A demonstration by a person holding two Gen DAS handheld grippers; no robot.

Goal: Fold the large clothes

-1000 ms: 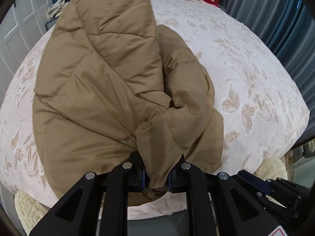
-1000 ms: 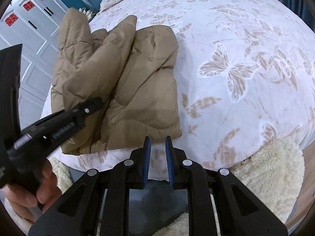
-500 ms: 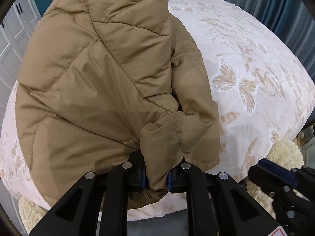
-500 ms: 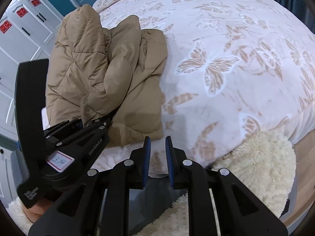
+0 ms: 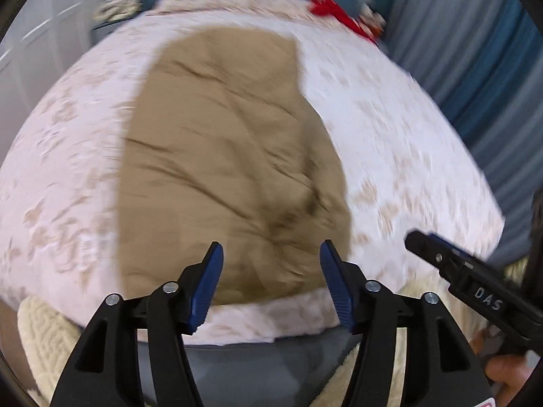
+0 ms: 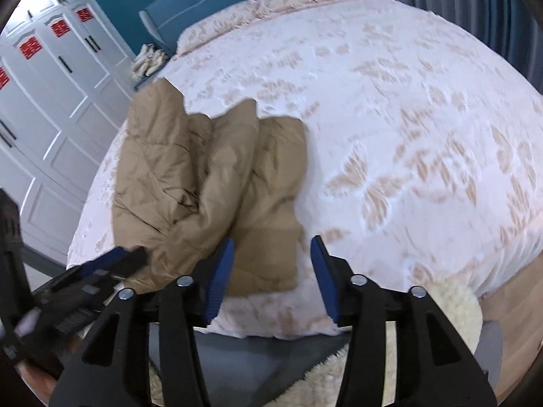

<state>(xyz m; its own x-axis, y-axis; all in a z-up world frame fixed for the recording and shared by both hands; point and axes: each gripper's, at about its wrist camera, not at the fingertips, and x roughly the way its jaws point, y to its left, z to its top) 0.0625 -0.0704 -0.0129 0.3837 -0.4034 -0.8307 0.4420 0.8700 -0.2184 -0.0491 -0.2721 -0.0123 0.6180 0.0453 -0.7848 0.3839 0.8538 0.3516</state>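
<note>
While both angle downward, left tool [image 5: 271, 281] and right tool [image 6: 271, 274] gape empty over the jacket [image 5: 230, 169].

Quilted tan jacket [image 6: 210, 186]: soft padded cloth with a faint sheen, creased. Bedspread [image 6: 407, 101]: matt white cloth, raised beige butterfly pattern. Fluffy cream rug [image 6: 454, 308], near right: shaggy pile. Gripper arms: matt black plastic, bright metal rivets; ribbed blue pads [image 5: 207, 288].
</note>
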